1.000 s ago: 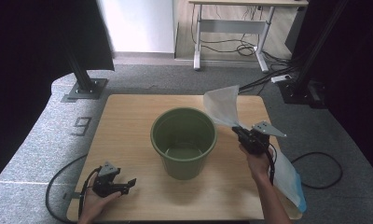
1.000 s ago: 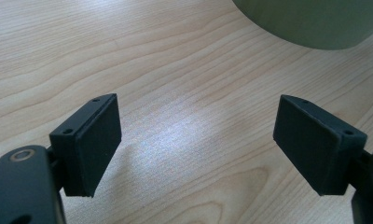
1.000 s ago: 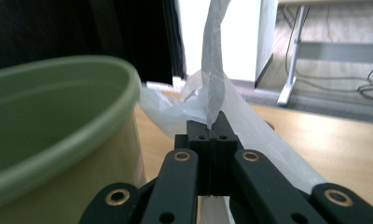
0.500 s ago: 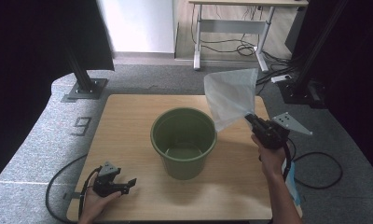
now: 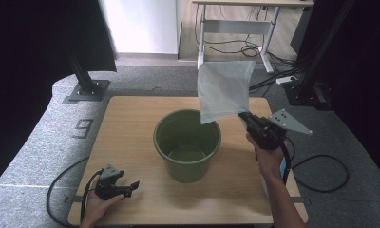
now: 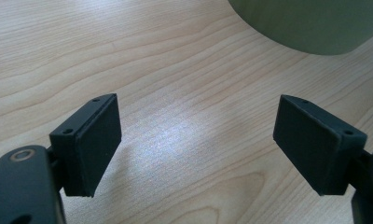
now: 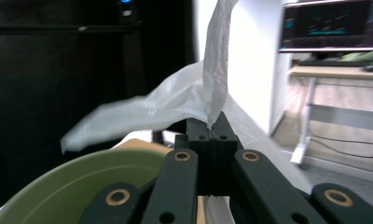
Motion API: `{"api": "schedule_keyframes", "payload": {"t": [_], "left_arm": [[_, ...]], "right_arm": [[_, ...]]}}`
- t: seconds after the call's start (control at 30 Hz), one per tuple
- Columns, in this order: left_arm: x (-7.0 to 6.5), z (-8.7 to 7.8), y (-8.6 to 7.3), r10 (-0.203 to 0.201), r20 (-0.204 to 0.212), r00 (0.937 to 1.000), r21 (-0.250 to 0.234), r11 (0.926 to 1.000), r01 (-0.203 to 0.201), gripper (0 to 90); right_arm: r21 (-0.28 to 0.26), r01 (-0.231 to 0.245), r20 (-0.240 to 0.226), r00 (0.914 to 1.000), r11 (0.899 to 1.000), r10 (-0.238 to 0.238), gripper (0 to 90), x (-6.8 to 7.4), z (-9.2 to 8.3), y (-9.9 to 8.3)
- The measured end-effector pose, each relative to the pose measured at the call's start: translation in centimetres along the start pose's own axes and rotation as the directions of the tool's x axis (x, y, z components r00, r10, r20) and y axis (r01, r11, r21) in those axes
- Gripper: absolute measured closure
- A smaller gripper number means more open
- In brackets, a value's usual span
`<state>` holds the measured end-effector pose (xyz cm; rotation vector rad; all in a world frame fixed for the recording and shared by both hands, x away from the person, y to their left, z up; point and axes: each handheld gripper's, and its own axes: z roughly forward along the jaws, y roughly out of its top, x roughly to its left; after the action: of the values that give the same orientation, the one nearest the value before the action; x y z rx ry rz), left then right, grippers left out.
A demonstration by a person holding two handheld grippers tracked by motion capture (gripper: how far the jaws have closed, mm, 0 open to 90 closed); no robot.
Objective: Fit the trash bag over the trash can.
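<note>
A green bucket (image 5: 187, 142) stands upright in the middle of the wooden table (image 5: 131, 123). My right gripper (image 5: 242, 115) is raised above the bucket's right rim, shut on a thin translucent plastic bag (image 5: 222, 90) that spreads upward and back from the jaws. In the right gripper view the jaws are pressed together on the bag's edge (image 7: 212, 84), with the bucket's rim (image 7: 82, 182) below left. My left gripper (image 5: 133, 186) rests low at the table's front left, open, with bare wood between its pads (image 6: 89, 142). The bucket's wall (image 6: 310, 23) shows at the top of the left gripper view.
A black cable (image 5: 64, 190) trails off the table's front left edge, another cable (image 5: 321, 171) loops on the floor at right. A light blue item (image 5: 284, 167) lies by the right table edge, partly behind the forearm. Black stand bases (image 5: 86, 90) sit beyond the table.
My right gripper has risen and shifted slightly right, lifting the plastic bag higher, so it now spreads upright above the bucket's right rim. The left gripper has stayed put.
</note>
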<state>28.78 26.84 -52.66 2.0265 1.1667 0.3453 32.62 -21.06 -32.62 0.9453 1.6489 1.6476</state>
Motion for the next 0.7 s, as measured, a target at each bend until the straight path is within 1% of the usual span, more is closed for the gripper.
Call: {"api": "schedule_keyframes", "payload": {"t": [0.13, 0.27, 0.33, 0.43, 0.5, 0.57, 0.63, 0.7], "left_arm": [[0.0, 0.0, 0.0, 0.001, 0.0, 1.0, 0.001, 1.0, -0.001, 15.1], [0.0, 0.0, 0.0, 0.0, -0.004, 1.0, 0.002, 1.0, 0.0, 15.1], [0.0, 0.0, 0.0, -0.003, -0.005, 1.0, 0.001, 1.0, 0.003, 15.1], [0.0, 0.1, 0.0, -0.006, -0.005, 1.0, 0.002, 1.0, 0.006, 15.1], [0.0, 0.2, 0.0, -0.004, -0.005, 1.0, 0.005, 1.0, 0.004, 15.1], [0.0, 0.2, 0.0, -0.003, -0.003, 1.0, 0.005, 1.0, 0.003, 15.1], [-0.1, 0.2, 0.0, -0.003, -0.003, 1.0, 0.002, 1.0, 0.003, 15.1], [-0.2, 0.2, 0.1, -0.002, -0.003, 1.0, 0.001, 1.0, 0.002, 15.1]], "right_arm": [[0.052, 0.017, -0.063, 0.9979, 0.999, -0.014, 88.5, 1.9, 0.7, -1.5], [0.12, 0.04, -0.113, 0.9933, 0.992, -0.027, 88.4, 3.2, 2.0, -3.7], [0.146, 0.035, -0.127, 0.9918, 0.989, -0.016, 88.4, 3.5, 2.4, -4.9], [0.167, 0.025, -0.148, 0.989, 0.986, 0.0, 88.4, 3.7, 2.4, -6.2], [0.176, 0.015, -0.16, 0.987, 0.984, 0.013, 88.2, 3.7, 2.4, -6.8], [0.184, 0.01, -0.183, 0.9828, 0.983, 0.025, 87.1, 3.8, 2.2, -7.1], [0.196, 0.013, -0.209, 0.9775, 0.98, 0.029, 82.7, 4.0, 2.2, -7.2], [0.197, 0.019, -0.222, 0.9747, 0.98, 0.025, 76.9, 4.2, 2.1, -7.5]]}}
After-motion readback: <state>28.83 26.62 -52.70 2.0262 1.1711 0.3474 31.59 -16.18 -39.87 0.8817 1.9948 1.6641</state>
